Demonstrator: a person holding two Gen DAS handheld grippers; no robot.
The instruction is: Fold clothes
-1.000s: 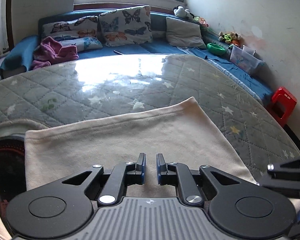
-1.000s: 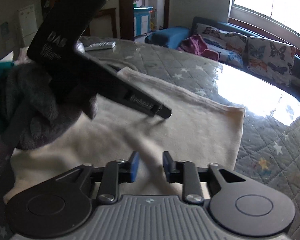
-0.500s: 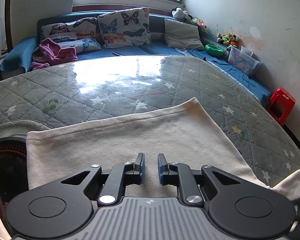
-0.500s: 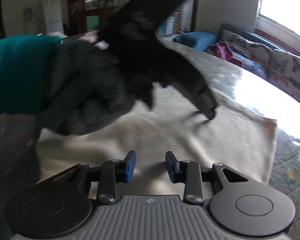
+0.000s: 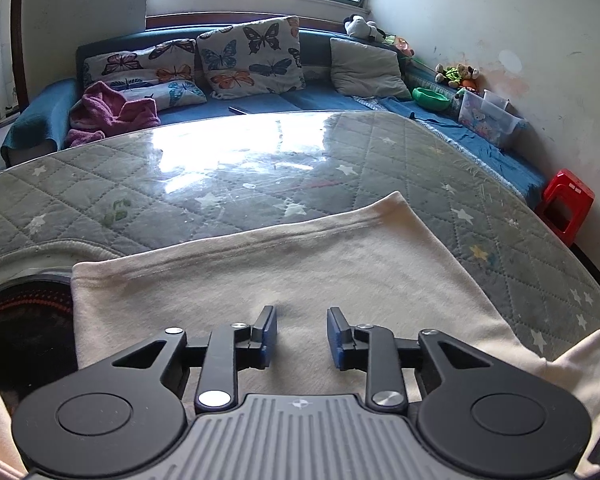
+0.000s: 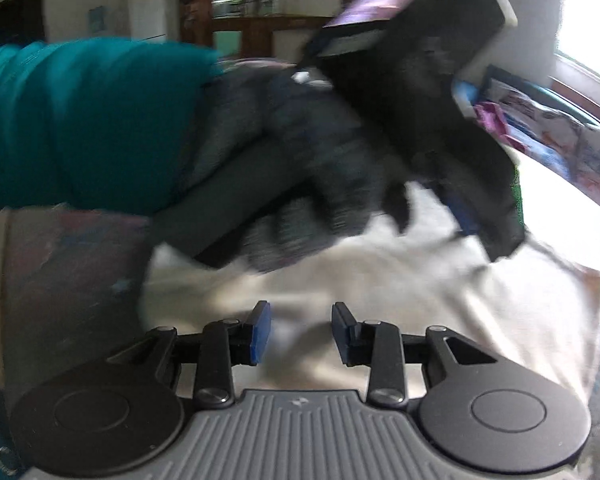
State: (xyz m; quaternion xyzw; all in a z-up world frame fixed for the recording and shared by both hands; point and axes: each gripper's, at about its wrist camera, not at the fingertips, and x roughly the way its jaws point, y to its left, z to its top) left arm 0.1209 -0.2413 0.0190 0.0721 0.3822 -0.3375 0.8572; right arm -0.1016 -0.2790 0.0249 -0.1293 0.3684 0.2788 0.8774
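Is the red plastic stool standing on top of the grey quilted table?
No, the red plastic stool stands on the floor beside the grey quilted table.

No words, brand names or numbers can be read in either view. The left gripper (image 5: 298, 336) body carries only a small round emblem, too small to make out. In the right wrist view, motion blur smears every surface ahead of the right gripper (image 6: 300, 334).

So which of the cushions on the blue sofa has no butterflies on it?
The plain grey square cushion, at the right end of the row. The upright cushion beside it and the two low ones further left all carry butterfly prints.
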